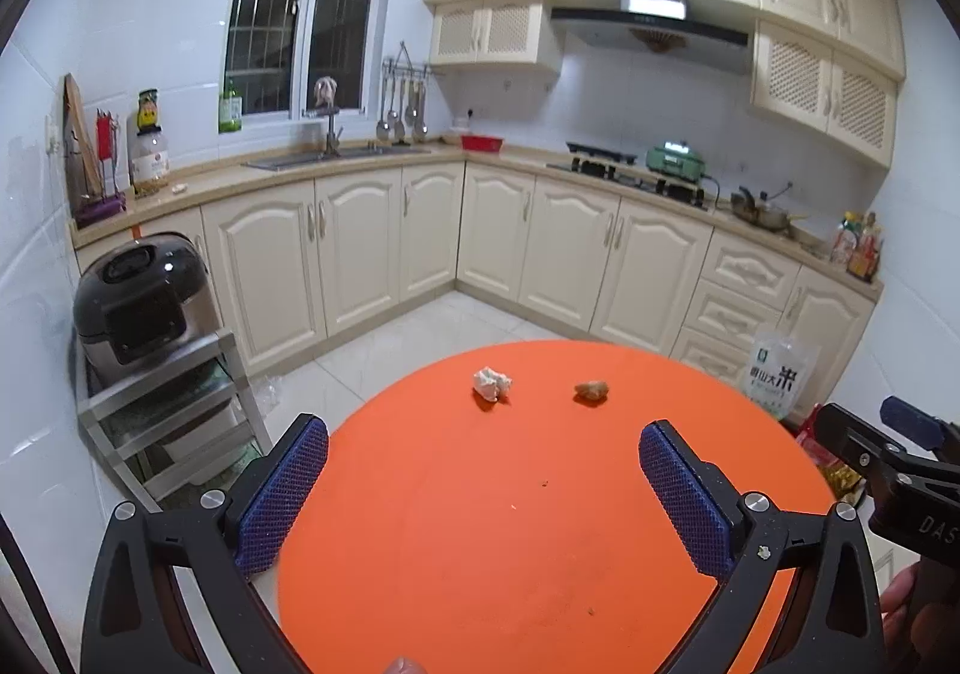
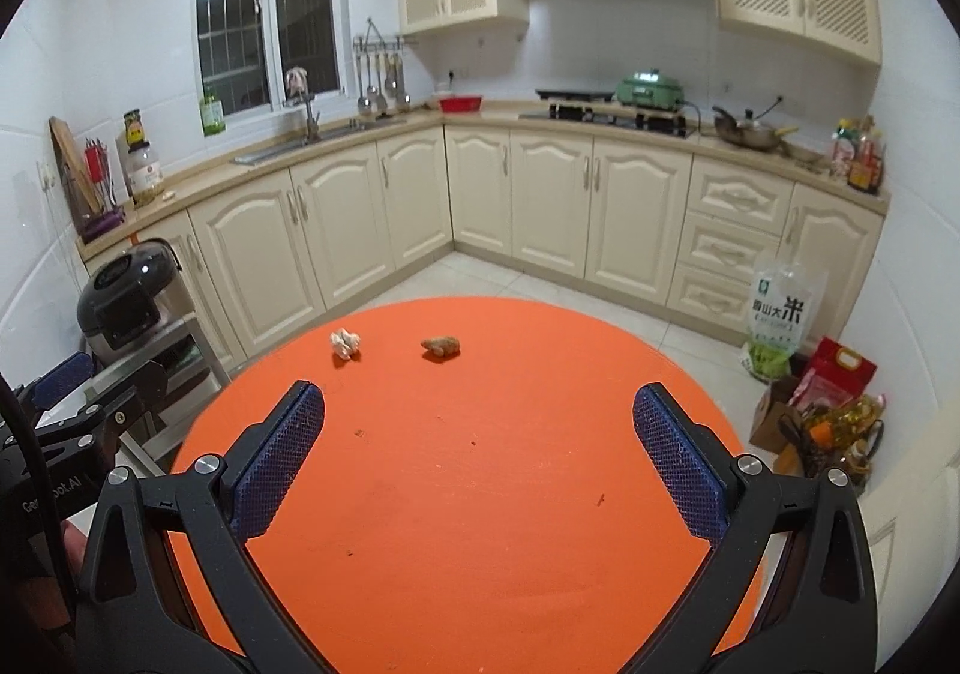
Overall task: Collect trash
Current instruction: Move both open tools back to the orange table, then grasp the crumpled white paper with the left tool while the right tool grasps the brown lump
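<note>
Both claws hover wide open and empty over the orange bench [image 1: 480, 524]. Ahead of the left claw [image 1: 483, 485] lie a white wad [image 1: 491, 383] and, just right of it, a brown scrap [image 1: 591, 390], both beyond the right claw [image 2: 479, 449] too.

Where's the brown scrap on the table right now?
The brown scrap lies on the far part of the orange table, just right of the white crumpled tissue and apart from it, ahead of both open grippers.
</note>
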### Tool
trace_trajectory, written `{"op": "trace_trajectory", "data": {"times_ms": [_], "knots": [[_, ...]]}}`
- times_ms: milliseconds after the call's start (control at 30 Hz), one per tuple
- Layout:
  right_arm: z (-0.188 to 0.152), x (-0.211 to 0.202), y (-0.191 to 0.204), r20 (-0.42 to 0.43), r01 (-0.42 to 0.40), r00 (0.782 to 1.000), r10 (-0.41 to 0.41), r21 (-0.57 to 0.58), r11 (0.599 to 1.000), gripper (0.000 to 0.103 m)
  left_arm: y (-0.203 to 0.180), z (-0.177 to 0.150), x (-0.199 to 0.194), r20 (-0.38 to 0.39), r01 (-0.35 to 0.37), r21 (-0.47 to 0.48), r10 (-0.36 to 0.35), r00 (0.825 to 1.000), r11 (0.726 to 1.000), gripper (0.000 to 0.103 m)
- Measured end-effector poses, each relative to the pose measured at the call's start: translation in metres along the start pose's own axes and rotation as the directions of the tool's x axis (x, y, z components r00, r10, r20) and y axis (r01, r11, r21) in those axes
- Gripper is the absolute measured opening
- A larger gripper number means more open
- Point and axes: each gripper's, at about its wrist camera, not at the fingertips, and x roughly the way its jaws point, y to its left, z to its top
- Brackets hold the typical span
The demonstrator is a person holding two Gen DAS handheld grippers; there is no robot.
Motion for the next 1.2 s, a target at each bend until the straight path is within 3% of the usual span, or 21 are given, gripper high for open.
{"op": "trace_trajectory", "data": {"times_ms": [267, 500, 700, 833, 900, 933, 967, 1100, 1167, 1200], "knots": [[0.001, 0.094, -0.018, -0.145, -0.053, 0.988, 0.055, 0.024, 0.998, 0.103, -0.008, 0.08, 0.115, -0.122, -0.019, 0.016, 0.02, 0.992, 1.0, 0.102], [0.004, 0.194, -0.029, -0.274, -0.107, 0.955, 0.116, 0.048, 0.993, 0.103, -0.036, 0.141, 0.253, -0.244, -0.029, 0.075, 0.046, 0.969, 0.997, 0.102], [0.006, 0.235, -0.029, -0.311, -0.112, 0.943, 0.118, 0.038, 0.993, 0.102, -0.055, 0.186, 0.367, -0.334, -0.021, 0.087, 0.049, 0.941, 0.996, 0.102], [0.008, 0.258, -0.022, -0.332, -0.138, 0.933, 0.136, 0.02, 0.99, 0.101, -0.059, 0.207, 0.422, -0.366, -0.036, 0.069, 0.059, 0.929, 0.997, 0.098], [0.007, 0.271, -0.014, -0.349, -0.152, 0.926, 0.141, -0.003, 0.988, 0.095, -0.058, 0.212, 0.44, -0.384, -0.029, 0.049, 0.046, 0.922, 0.998, 0.092], [0.007, 0.277, -0.01, -0.356, -0.158, 0.923, 0.144, -0.012, 0.987, 0.093, -0.057, 0.214, 0.445, -0.381, -0.025, 0.041, 0.039, 0.924, 0.999, 0.092], [0.007, 0.28, -0.006, -0.359, -0.162, 0.922, 0.145, -0.015, 0.987, 0.093, -0.056, 0.216, 0.449, -0.373, -0.027, 0.029, 0.036, 0.927, 0.999, 0.086], [0.011, 0.289, 0.008, -0.344, -0.16, 0.93, 0.129, -0.062, 0.985, 0.087, -0.055, 0.223, 0.464, -0.365, -0.046, 0.015, 0.048, 0.93, 0.999, 0.076], [0.009, 0.289, 0.02, -0.339, -0.128, 0.937, 0.078, -0.129, 0.983, 0.074, -0.054, 0.23, 0.474, -0.36, -0.038, 0.001, 0.036, 0.932, 0.999, 0.072], [0.009, 0.289, 0.023, -0.337, -0.125, 0.939, 0.071, -0.144, 0.982, 0.064, -0.053, 0.231, 0.476, -0.354, -0.038, -0.006, 0.034, 0.935, 0.999, 0.062]]}}
